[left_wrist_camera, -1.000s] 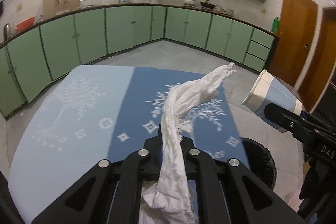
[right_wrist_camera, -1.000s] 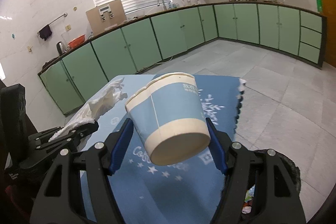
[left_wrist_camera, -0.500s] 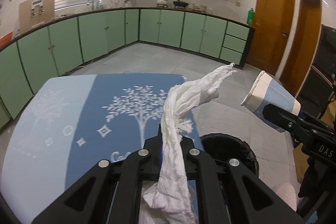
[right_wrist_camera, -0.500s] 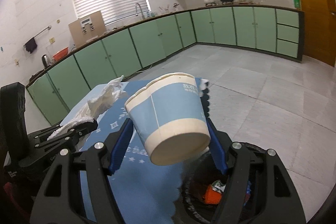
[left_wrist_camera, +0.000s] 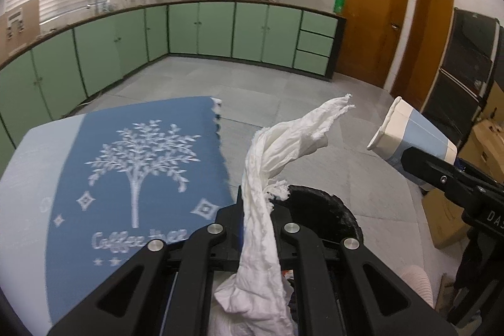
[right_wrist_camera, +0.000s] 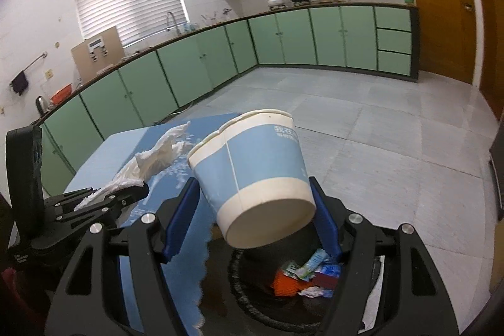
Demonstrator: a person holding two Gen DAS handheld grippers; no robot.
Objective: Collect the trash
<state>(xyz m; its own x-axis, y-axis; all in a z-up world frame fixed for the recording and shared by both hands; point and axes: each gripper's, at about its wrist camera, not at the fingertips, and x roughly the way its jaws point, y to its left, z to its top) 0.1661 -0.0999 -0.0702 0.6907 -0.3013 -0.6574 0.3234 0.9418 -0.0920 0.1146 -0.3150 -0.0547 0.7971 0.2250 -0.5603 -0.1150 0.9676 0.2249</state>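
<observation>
My left gripper (left_wrist_camera: pixel 256 210) is shut on a twisted white paper towel (left_wrist_camera: pixel 271 166) that sticks out forward past its tips, at the table's right edge. The towel also shows in the right wrist view (right_wrist_camera: pixel 151 159). My right gripper (right_wrist_camera: pixel 255 203) is shut on a blue and cream paper cup (right_wrist_camera: pixel 255 172), held tilted with its base toward the camera, above a black-lined trash bin (right_wrist_camera: pixel 252 304). The bin holds several wrappers and scraps (right_wrist_camera: pixel 302 273). In the left wrist view the cup (left_wrist_camera: pixel 409 137) is at right and the bin (left_wrist_camera: pixel 327 210) lies just beyond my left gripper.
A table with a blue tree-print cloth (left_wrist_camera: pixel 126 172) is to the left of the bin. Green cabinets (left_wrist_camera: pixel 220 30) line the far walls across a grey tiled floor. Cardboard boxes (left_wrist_camera: pixel 447 219) stand at right. Wooden doors (left_wrist_camera: pixel 375 21) are at the back right.
Both grippers have swung right, off the table toward the bin, each with its load. The bin has come into full view under the cup.
</observation>
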